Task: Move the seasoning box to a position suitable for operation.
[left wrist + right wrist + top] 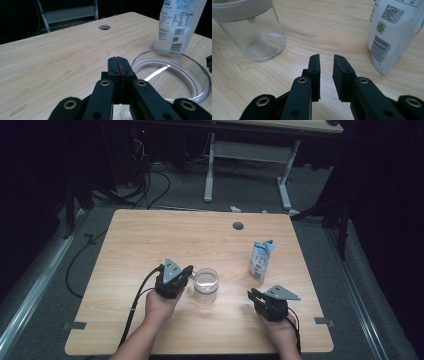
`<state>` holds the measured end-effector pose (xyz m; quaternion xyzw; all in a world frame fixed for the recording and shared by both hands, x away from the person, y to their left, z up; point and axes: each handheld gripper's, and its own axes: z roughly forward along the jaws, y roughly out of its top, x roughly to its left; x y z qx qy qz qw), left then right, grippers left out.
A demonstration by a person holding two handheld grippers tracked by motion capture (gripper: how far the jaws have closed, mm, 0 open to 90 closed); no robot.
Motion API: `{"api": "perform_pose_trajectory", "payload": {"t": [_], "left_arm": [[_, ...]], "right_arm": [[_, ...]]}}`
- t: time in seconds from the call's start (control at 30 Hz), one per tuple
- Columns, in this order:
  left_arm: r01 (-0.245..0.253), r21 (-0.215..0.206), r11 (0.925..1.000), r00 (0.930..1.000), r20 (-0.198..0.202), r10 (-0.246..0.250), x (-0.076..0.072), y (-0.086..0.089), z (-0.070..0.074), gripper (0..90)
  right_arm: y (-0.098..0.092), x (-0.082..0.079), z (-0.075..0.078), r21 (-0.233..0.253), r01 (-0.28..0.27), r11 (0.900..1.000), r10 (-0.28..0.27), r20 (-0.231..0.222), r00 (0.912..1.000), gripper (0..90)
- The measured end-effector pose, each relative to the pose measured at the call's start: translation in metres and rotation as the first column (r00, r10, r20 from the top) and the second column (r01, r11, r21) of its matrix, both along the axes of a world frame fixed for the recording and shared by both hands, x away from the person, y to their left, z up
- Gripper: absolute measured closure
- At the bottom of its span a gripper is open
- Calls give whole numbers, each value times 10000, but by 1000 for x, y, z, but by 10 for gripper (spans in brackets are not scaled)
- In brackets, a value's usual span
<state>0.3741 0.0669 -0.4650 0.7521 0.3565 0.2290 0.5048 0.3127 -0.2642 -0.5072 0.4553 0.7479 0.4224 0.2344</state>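
Resting just left of the jar [206,280], the left claw [119,65] is pressed closed, likely steadying it; the right claw [326,65], slightly parted and empty, faces the pouch [395,32] ahead to its right.

Wood table [150,240] w/ cable hole [238,226], white desk frame [247,155], floor cables [150,180]
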Motion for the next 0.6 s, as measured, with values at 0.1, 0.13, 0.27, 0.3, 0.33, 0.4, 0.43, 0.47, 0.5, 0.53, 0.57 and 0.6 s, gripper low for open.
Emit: {"api": "perform_pose_trajectory", "payload": {"t": [0.1,0.13,0.27,0.3,0.33,0.4,0.43,0.47,0.5,0.53,0.57,0.6], "left_arm": [[-22,-12,10000,10000,25,22,-1,0,0,900],[-33,-14,10000,10000,36,33,-1,0,0,900],[-45,-27,10000,10000,27,45,-1,0,0,900],[-45,-27,10000,10000,27,45,-1,0,0,900],[-24,-83,10000,10000,-30,24,-1,1,0,900],[-12,-77,10000,10000,-22,12,0,1,0,900],[-10,-77,10000,10000,-32,9,0,1,0,900],[-30,-44,10000,10000,0,30,-1,0,0,900],[-30,-44,10000,10000,0,30,-1,0,0,900],[-27,-17,10000,10000,29,27,-1,0,0,900],[-27,-17,10000,10000,29,27,-1,0,0,900],[-23,-41,10000,10000,5,23,-1,0,0,900]], "right_arm": [[0,0,0,9,-26,10000,26,-19,10000,763],[0,0,0,7,-30,10000,30,4,10000,763],[4,-1,-1,5,-101,9999,101,-21,9999,763],[4,-1,-1,5,-101,9999,101,-21,9999,763],[5,-1,-2,-35,-131,9999,131,-36,9999,764],[6,-1,-2,-36,-146,9999,146,-58,9999,764],[6,-1,-3,-64,-166,9998,166,-67,9998,764],[8,-1,-3,-102,-197,9998,196,-90,9998,764],[8,-1,-3,-102,-197,9998,196,-90,9998,764],[10,-1,-3,-82,-209,9997,208,-83,9997,765],[10,-1,-3,-94,-236,9997,236,-58,9997,765],[11,-1,-3,-87,-270,9996,270,-55,9996,765]]}}
